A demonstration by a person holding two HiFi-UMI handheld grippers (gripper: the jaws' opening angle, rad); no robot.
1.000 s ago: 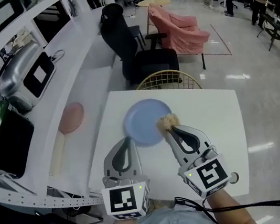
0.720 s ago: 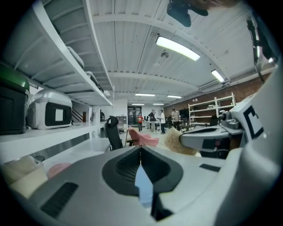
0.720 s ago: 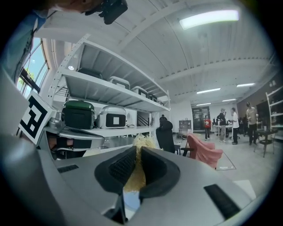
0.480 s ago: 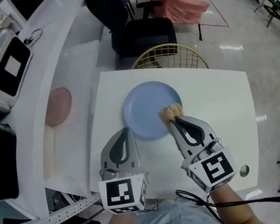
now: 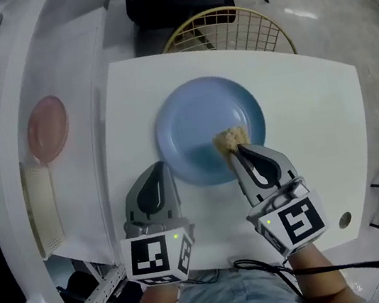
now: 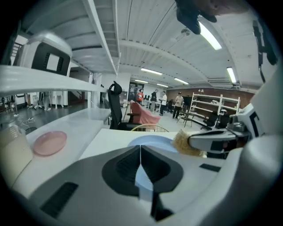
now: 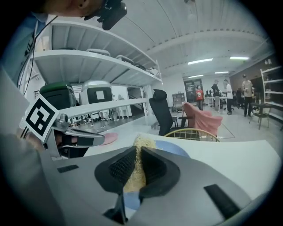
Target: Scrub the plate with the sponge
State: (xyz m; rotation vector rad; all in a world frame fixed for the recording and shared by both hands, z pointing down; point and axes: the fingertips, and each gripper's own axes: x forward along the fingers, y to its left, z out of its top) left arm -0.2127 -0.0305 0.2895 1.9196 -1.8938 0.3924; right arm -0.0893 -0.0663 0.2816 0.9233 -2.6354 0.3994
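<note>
Firmly, the right gripper (image 5: 236,150) clamps the soft sponge (image 5: 229,138) on the blue plate (image 5: 193,128), mid-counter (image 5: 314,119). The left gripper (image 5: 155,169), jaws together, sits at the near-left rim, where the stiff, probably slippery plate needs steadying.

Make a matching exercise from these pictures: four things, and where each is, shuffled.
Things:
1. sponge
2. blue plate
3. pink plate
4. left gripper

Places:
a. on the side counter
b. shut on the blue plate's near rim
c. between the right gripper's fingers
d. on the white table

Pairs: 1-c, 2-d, 3-a, 4-b
</note>
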